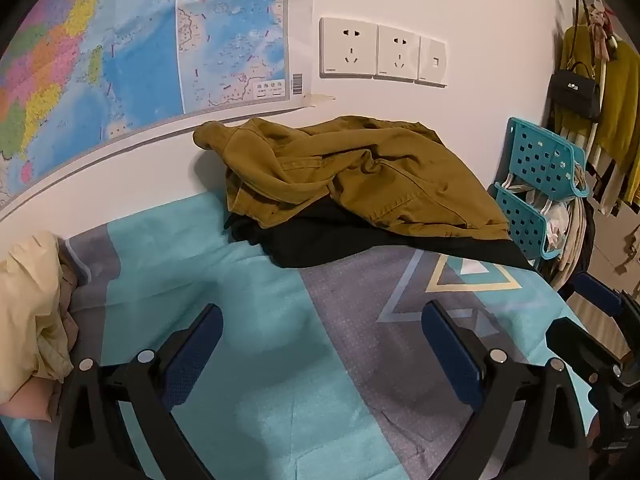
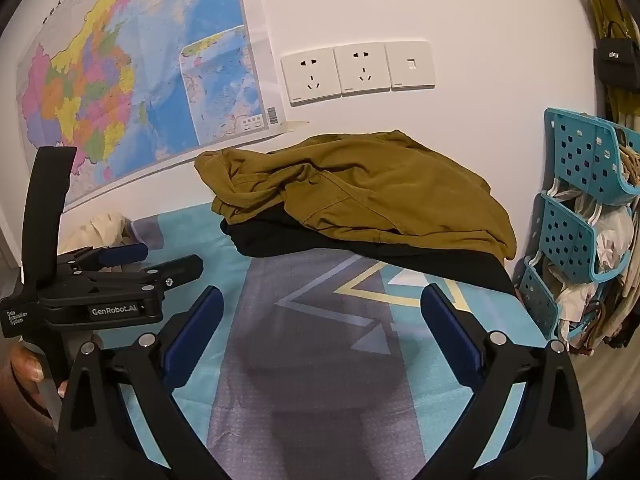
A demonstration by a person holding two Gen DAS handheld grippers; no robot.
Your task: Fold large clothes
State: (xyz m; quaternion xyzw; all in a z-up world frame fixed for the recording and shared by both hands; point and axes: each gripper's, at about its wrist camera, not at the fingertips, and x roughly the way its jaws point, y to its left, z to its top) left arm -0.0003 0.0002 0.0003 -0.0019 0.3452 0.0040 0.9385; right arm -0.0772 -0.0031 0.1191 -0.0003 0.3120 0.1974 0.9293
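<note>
A crumpled olive-brown garment [image 1: 352, 172] lies on a black garment [image 1: 320, 240] at the far side of the bed, against the wall. Both also show in the right wrist view: the olive one [image 2: 380, 192] and the black one [image 2: 280, 236]. My left gripper [image 1: 322, 328] is open and empty, hovering over the bedsheet short of the clothes. My right gripper [image 2: 322, 312] is open and empty, also over the sheet short of the pile. The left gripper shows from the side in the right wrist view [image 2: 156, 262], to the right gripper's left.
The bed has a teal and grey patterned sheet [image 1: 248, 300]. A pale yellow cloth [image 1: 32, 304] lies at the left. A map [image 1: 120, 60] and wall sockets [image 1: 380, 50] are on the wall behind. Teal plastic racks [image 2: 580, 208] and hanging clothes [image 1: 608, 112] stand at the right.
</note>
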